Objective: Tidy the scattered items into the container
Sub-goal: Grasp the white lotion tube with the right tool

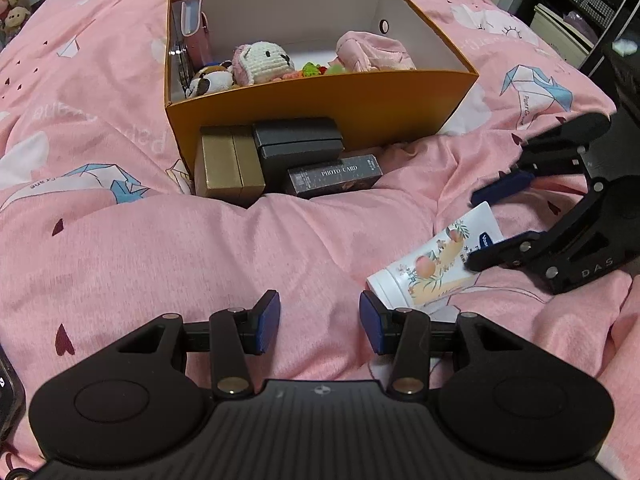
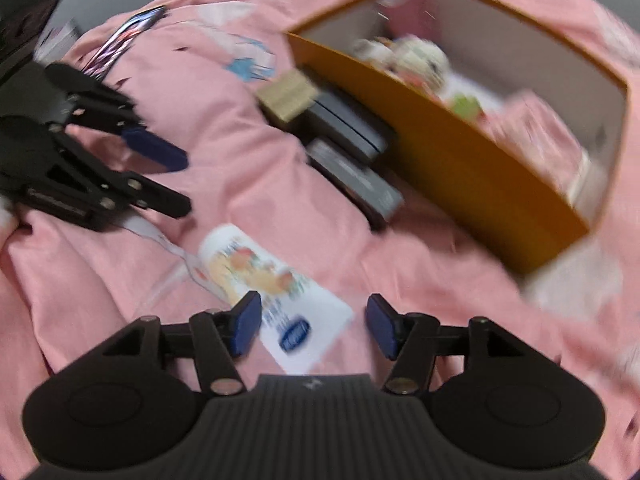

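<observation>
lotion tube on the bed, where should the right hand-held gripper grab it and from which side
Probably across the flat, crimped half of the lotion tube, coming straight down from above. It lies flat on the soft duvet, so only its two long edges are free. The right hand-held gripper is open with that end already between its pads; the round cap end is fatter and likelier to slip.

Bed layout: box at the far centre, loose items near it.

An open box (image 1: 320, 96) sits on the bed (image 1: 120, 240). In the box: two plush toys (image 1: 240, 66) at left, a folded cloth (image 1: 372, 54) at right, and a case (image 1: 194, 28) standing against the left wall. Three small boxes (image 1: 280, 160) lie on the bed, touching the box's near wall. A tube (image 1: 436, 260) lies on the bed near right, well apart from the box. The left hand-held gripper (image 1: 319, 322) is just left of the tube; the right hand-held gripper (image 1: 478, 228) straddles the tube's far end.
</observation>
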Motion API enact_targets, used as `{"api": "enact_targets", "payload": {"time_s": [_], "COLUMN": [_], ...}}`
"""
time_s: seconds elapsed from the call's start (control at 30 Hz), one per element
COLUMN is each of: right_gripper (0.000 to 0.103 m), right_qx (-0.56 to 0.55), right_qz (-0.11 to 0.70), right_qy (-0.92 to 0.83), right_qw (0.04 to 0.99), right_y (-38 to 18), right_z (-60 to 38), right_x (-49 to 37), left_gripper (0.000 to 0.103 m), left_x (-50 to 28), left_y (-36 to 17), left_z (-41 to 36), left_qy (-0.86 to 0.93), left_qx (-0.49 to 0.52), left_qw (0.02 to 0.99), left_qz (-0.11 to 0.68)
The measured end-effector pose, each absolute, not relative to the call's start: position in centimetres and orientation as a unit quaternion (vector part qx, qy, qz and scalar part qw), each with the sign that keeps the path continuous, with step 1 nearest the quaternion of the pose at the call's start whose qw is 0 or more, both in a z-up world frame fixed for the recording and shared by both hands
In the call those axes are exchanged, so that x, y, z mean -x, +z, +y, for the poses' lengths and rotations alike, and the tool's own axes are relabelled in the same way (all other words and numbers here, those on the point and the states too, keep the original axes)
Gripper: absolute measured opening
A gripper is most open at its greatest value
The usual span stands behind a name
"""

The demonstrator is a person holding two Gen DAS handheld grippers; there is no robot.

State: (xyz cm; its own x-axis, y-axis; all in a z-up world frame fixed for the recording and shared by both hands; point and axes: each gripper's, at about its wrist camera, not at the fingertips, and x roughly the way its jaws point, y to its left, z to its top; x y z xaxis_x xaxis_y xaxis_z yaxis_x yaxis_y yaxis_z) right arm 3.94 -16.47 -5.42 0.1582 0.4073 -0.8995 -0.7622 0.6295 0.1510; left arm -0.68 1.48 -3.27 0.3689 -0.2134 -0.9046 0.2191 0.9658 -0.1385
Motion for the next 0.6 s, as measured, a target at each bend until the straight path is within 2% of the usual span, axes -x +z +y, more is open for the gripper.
{"api": "enact_targets", "payload": {"time_s": [0.07,0.13,0.23,0.4,0.6], "right_gripper": [0.059,0.043,0.028,0.025,0.016], "right_qx": [0.134,0.115,0.104,0.015,0.024], "right_qz": [0.526,0.525,0.516,0.509,0.518], "right_qy": [0.392,0.39,0.392,0.439,0.439], "right_qw": [0.743,0.748,0.754,0.741,0.733], "right_y": [-5.7,-5.7,-5.2,-4.3,-5.1], "right_z": [-17.6,-18.1,-18.3,-19.1,-18.4], "right_x": [-3.9,-3.8,-3.7,-4.2,-3.6], "left_gripper": [0.051,0.051,0.051,0.051,0.051], "left_x": [0.6,0.6,0.6,0.6,0.4], "left_y": [-3.2,-3.2,-3.1,-3.1,-2.9], "left_z": [1.5,1.5,1.6,1.6,1.9], "left_qy": [-0.13,-0.127,-0.124,-0.121,-0.114], "left_qx": [0.0,0.002,0.003,0.006,0.01], "left_qw": [0.828,0.829,0.831,0.833,0.837], "left_qz": [0.545,0.544,0.542,0.54,0.535]}}
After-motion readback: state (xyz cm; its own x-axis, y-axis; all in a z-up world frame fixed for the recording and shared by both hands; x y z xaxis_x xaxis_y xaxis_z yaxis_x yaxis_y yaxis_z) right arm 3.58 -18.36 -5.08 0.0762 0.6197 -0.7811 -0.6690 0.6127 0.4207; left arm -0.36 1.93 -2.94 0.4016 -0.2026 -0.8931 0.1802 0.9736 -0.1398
